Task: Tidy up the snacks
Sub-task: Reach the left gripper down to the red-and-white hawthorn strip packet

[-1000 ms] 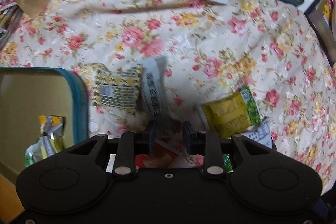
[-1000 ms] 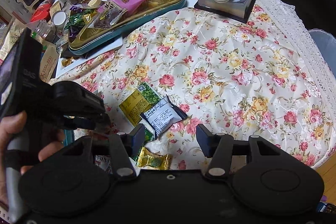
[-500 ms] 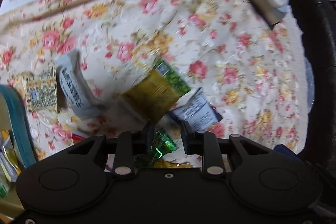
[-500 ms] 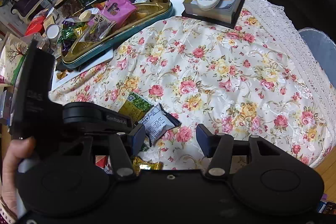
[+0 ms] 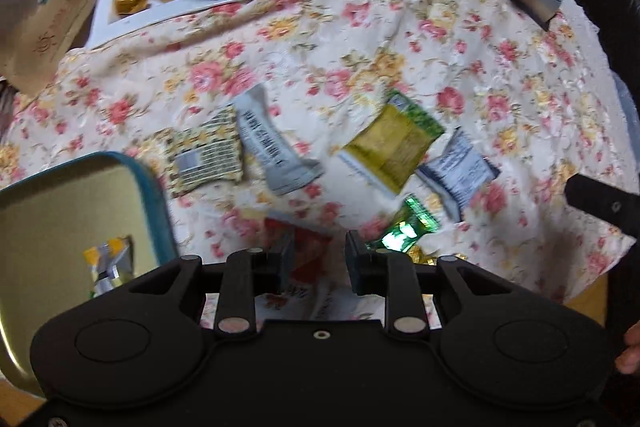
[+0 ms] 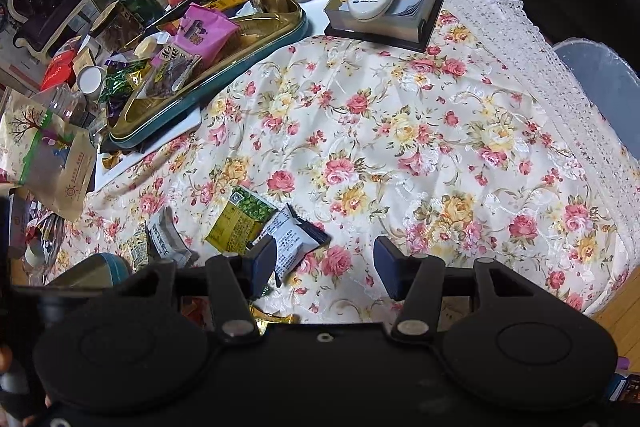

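Floral cloth [image 6: 400, 131] strewn with packets near its front edge. Left gripper [image 5: 318, 259] narrowly parted over red packet [image 5: 308, 247], grip unclear; right gripper [image 6: 325, 261] half-open, empty. Slippery foil may be dropped short of tin [image 5: 156, 195].

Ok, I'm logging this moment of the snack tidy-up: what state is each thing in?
left gripper, shut on red packet
right gripper, open, empty
near tin, open, one yellow packet inside
far tin, open, heaped with snacks
yellow-green packet, lying flat, sealed
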